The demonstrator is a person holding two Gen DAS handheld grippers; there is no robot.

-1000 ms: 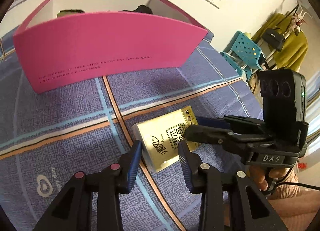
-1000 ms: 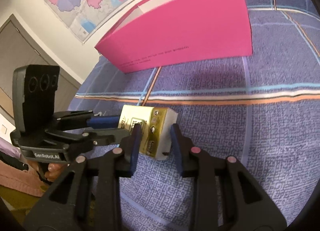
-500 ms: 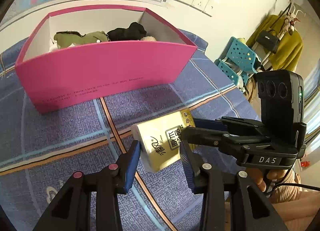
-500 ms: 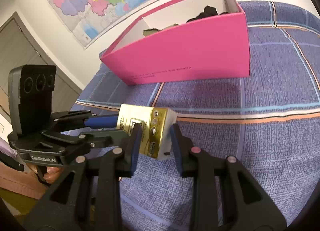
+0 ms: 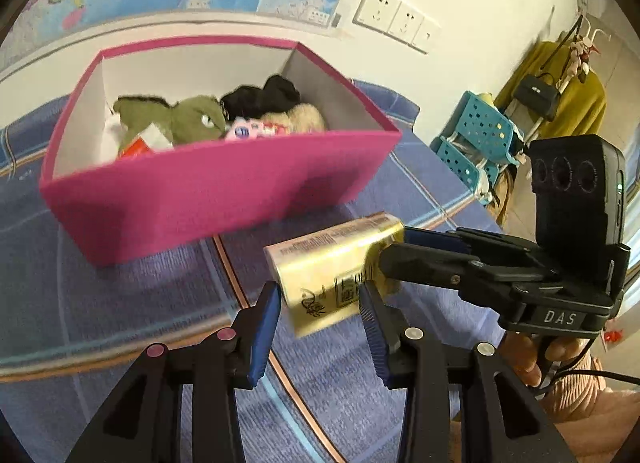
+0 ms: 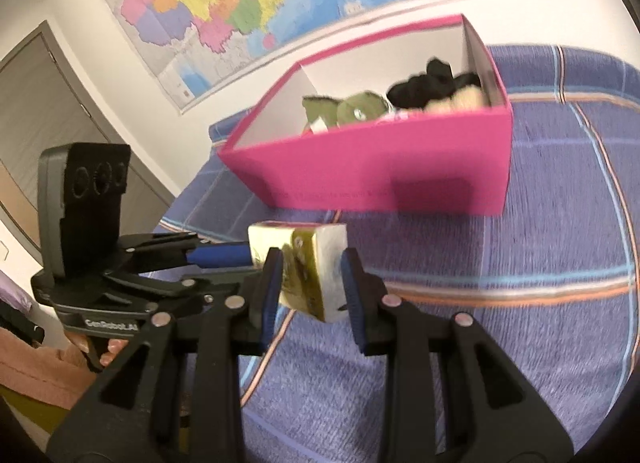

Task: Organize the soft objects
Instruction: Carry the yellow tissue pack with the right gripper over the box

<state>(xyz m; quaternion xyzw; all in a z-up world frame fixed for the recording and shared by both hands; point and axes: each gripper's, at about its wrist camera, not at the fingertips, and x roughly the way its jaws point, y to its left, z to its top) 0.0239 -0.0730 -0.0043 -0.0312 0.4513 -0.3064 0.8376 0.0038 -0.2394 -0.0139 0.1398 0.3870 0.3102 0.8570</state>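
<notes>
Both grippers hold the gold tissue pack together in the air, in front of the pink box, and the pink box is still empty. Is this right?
Not quite. The pink box is not empty: the left wrist view shows a green plush toy, something black and other soft things inside. The rest holds: the left gripper and right gripper both grip the gold tissue pack above the bedsheet.

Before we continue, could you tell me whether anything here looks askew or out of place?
Only the gold pack: both grippers, left and right, clamp it tilted above the bedspread, outside the pink box.
</notes>
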